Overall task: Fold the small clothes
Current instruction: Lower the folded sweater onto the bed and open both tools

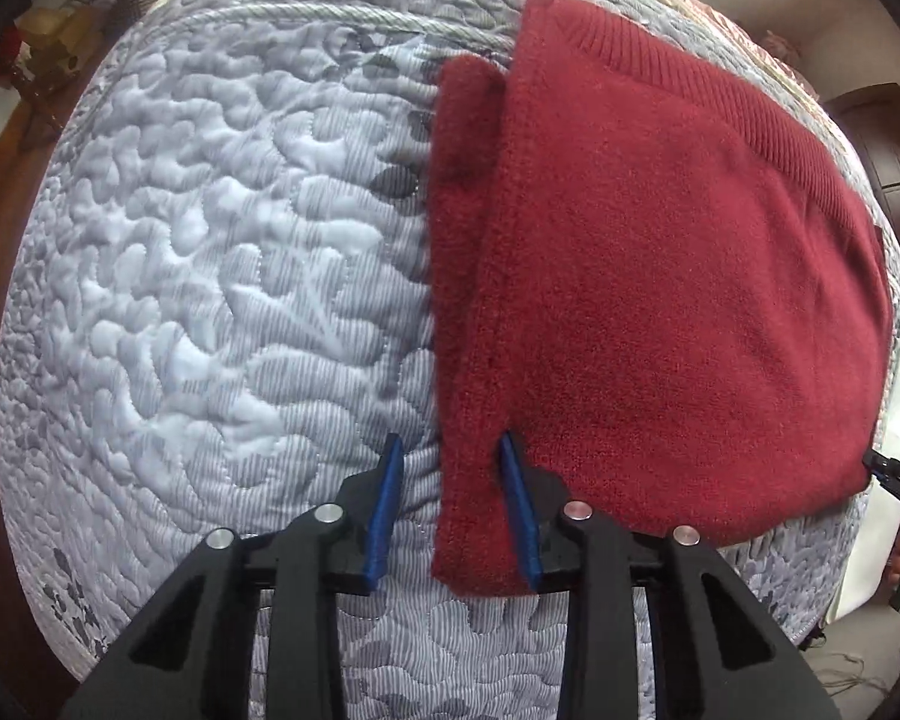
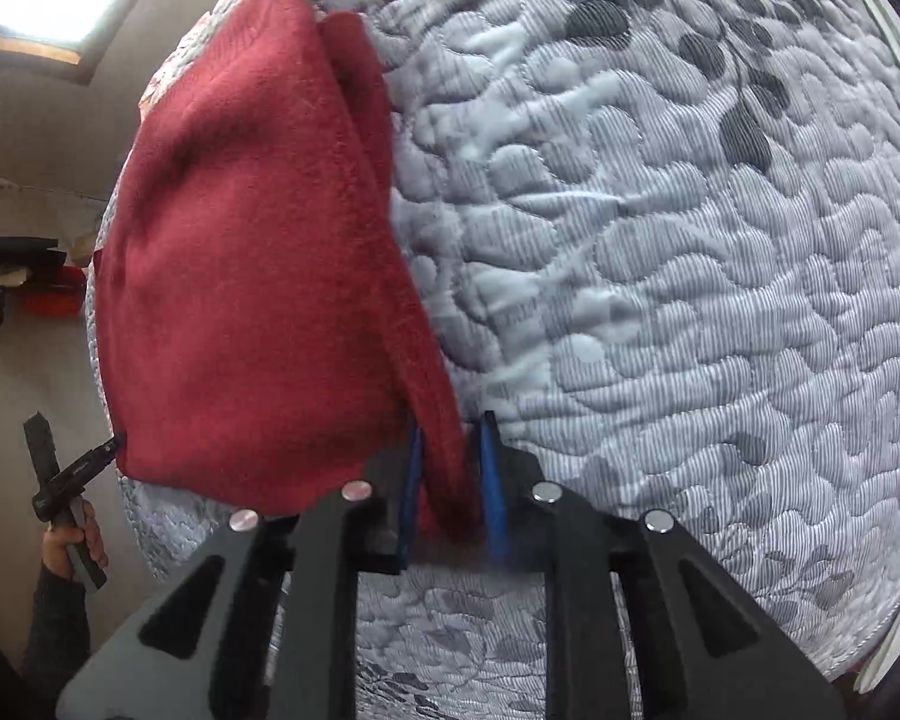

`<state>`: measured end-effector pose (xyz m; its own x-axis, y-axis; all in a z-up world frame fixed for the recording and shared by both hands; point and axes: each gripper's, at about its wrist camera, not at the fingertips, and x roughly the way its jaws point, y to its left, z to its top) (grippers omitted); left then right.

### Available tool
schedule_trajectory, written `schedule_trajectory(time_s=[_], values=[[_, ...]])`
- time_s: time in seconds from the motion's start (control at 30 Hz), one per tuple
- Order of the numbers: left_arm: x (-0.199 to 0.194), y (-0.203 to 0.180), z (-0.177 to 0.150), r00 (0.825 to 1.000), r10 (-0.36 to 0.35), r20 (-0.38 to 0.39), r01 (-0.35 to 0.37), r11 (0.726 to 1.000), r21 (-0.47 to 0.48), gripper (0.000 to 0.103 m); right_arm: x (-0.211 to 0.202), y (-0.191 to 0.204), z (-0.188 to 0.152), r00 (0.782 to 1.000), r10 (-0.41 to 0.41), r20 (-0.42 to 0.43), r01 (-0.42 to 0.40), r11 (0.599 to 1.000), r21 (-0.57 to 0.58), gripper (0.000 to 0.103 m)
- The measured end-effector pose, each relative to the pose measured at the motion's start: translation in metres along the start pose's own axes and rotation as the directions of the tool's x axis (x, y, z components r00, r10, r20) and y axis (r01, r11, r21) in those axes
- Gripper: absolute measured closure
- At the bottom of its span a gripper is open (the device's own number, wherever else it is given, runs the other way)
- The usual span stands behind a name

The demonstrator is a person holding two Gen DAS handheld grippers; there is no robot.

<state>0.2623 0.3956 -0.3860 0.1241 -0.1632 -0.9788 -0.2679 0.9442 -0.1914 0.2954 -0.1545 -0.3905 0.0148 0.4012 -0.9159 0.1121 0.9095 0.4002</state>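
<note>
While the dark red fleecy knitted garment (image 1: 660,276) is spread, partly folded, over the pale blue-grey quilted bedcover (image 1: 210,252), its two near corners are being worked from opposite ends. At the lower centre of the left wrist view the left gripper (image 1: 453,504) is seen with blue fingers (image 1: 384,516) spread apart, the garment's near edge lying between them, unpinched. At the lower centre of the right wrist view the right gripper (image 2: 450,480) is seen straddling the other near corner; blur hides whether cloth is nipped, so its hold cannot be told. The garment's long axis is seen running from each gripper up the frame toward the ribbed hem (image 1: 720,90) at upper right of the left view. Both grippers are judged equally near. No brand or label can be read; small marks on the far gripper stay illegible
</note>
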Motion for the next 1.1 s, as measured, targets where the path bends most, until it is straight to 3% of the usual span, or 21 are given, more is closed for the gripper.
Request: schedule_trajectory(time_s=[0.17,0.27,0.37,0.43,0.53,0.6,0.67,0.8,0.83,0.87,0.9,0.93,0.97,1.0,1.03,1.07,1.1], values=[[-0.051,0.0,-0.025,0.991,-0.021,0.132,0.018,1.0,0.019,0.072,-0.051,0.019,-0.014,0.994,0.035,0.107,-0.027,0.997,-0.075,0.083],[-0.079,-0.011,-0.046,0.97,-0.13,0.205,0.128,0.992,0.022,0.072,-0.065,0.042,-0.027,0.987,0.123,0.108,-0.107,0.984,-0.141,0.083],[-0.07,-0.038,-0.06,0.954,-0.234,0.186,0.226,0.972,0.063,0.072,-0.042,0.059,-0.034,0.991,0.122,0.057,-0.108,0.975,-0.194,0.083],[-0.052,-0.052,-0.053,0.957,-0.254,0.14,0.247,0.967,0.063,0.072,-0.017,0.06,-0.032,0.996,0.089,0.025,-0.083,0.979,-0.188,0.083],[-0.005,-0.048,-0.055,0.983,-0.177,0.053,0.175,0.984,0.037,0.072,0.014,0.042,-0.036,1.0,0.007,-0.023,-0.011,0.985,-0.17,0.091],[0.017,-0.041,-0.061,0.99,-0.137,0.029,0.136,0.99,0.048,0.08,0.023,0.033,-0.036,0.999,-0.018,-0.027,0.013,0.985,-0.172,0.1],[0.024,-0.034,-0.064,0.988,-0.146,0.043,0.144,0.989,0.043,0.085,0.023,0.025,-0.033,1.0,-0.006,-0.028,0.002,0.989,-0.145,0.103],[0.016,-0.031,-0.068,0.983,-0.176,0.059,0.176,0.984,0.013,0.086,0.011,0.029,-0.038,0.999,-0.035,-0.013,0.032,0.988,-0.153,0.103],[0.011,-0.03,-0.069,0.981,-0.185,0.054,0.185,0.983,0.009,0.083,0.003,0.03,-0.041,0.999,-0.042,-0.006,0.041,0.988,-0.15,0.098],[0.006,-0.028,-0.07,0.979,-0.201,0.044,0.201,0.98,0.003,0.078,-0.003,0.037,-0.043,0.999,-0.041,0.002,0.041,0.986,-0.159,0.087],[-0.001,-0.026,-0.071,0.976,-0.216,0.043,0.216,0.976,-0.001,0.06,-0.011,0.046,-0.049,0.999,-0.042,0.016,0.044,0.983,-0.18,0.081],[-0.011,-0.024,-0.073,0.975,-0.218,0.05,0.218,0.976,-0.003,0.034,-0.018,0.059,-0.056,0.998,-0.054,0.03,0.059,0.976,-0.21,0.073],[-0.022,-0.02,-0.075,0.974,-0.216,0.066,0.217,0.976,-0.004,0.024,-0.025,0.076,-0.065,0.997,-0.066,0.04,0.074,0.966,-0.249,0.07],[-0.034,-0.014,-0.076,0.97,-0.229,0.086,0.23,0.973,-0.003,0.018,-0.029,0.094,-0.073,0.995,-0.081,0.052,0.092,0.952,-0.291,0.069],[-0.043,-0.007,-0.076,0.963,-0.253,0.093,0.254,0.967,-0.003,0.018,-0.034,0.115,-0.084,0.992,-0.104,0.075,0.123,0.933,-0.338,0.061],[-0.044,0.004,-0.069,0.958,-0.273,0.087,0.274,0.962,-0.008,0.018,-0.038,0.137,-0.096,0.987,-0.122,0.103,0.153,0.911,-0.384,0.044],[-0.05,0.014,-0.064,0.954,-0.29,0.081,0.292,0.956,-0.02,0.017,-0.041,0.16,-0.109,0.983,-0.127,0.132,0.172,0.889,-0.424,0.036]])
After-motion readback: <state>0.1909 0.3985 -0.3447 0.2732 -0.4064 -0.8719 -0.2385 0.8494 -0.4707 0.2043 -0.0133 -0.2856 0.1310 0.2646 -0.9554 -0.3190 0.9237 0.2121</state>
